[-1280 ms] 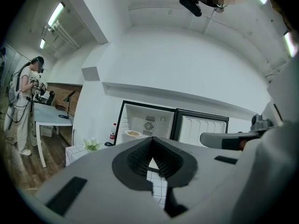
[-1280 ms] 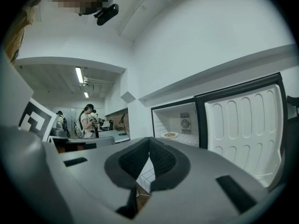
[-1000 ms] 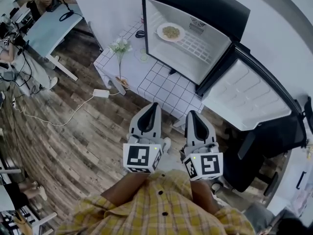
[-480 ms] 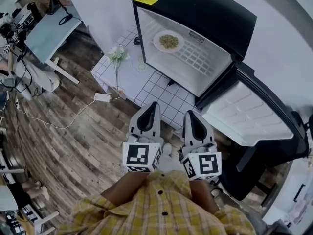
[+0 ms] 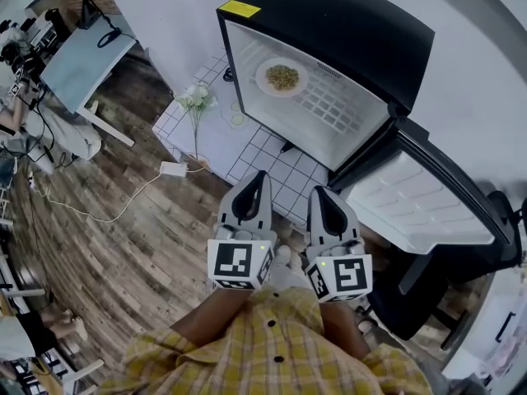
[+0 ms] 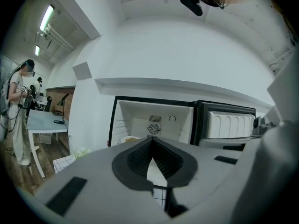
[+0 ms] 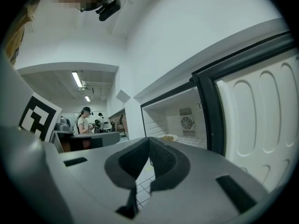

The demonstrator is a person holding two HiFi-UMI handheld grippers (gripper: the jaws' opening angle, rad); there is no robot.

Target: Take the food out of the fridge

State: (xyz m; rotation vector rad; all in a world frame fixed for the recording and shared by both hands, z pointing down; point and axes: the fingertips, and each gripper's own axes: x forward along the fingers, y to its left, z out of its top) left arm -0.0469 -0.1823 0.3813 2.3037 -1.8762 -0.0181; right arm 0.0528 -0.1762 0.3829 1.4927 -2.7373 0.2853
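A small black fridge (image 5: 354,15) stands open on a white tiled table (image 5: 272,155), its door (image 5: 420,204) swung out to the right. Inside, a white plate of food (image 5: 282,77) rests on the wire shelf; the plate (image 7: 168,137) also shows in the right gripper view and as a sliver (image 6: 131,138) in the left gripper view. My left gripper (image 5: 258,177) and right gripper (image 5: 319,192) are held side by side in front of the table, short of the fridge. Both are shut with nothing between the pads.
A vase of white flowers (image 5: 196,97) and a small dish (image 5: 237,118) stand on the tiled table left of the fridge. A power strip with cable (image 5: 173,169) lies on the wood floor. A desk (image 5: 78,52) and a person (image 6: 18,111) are at far left.
The fridge and table have drawn nearer and shifted left in the head view as I moved toward them. Both grippers stay shut and side by side.
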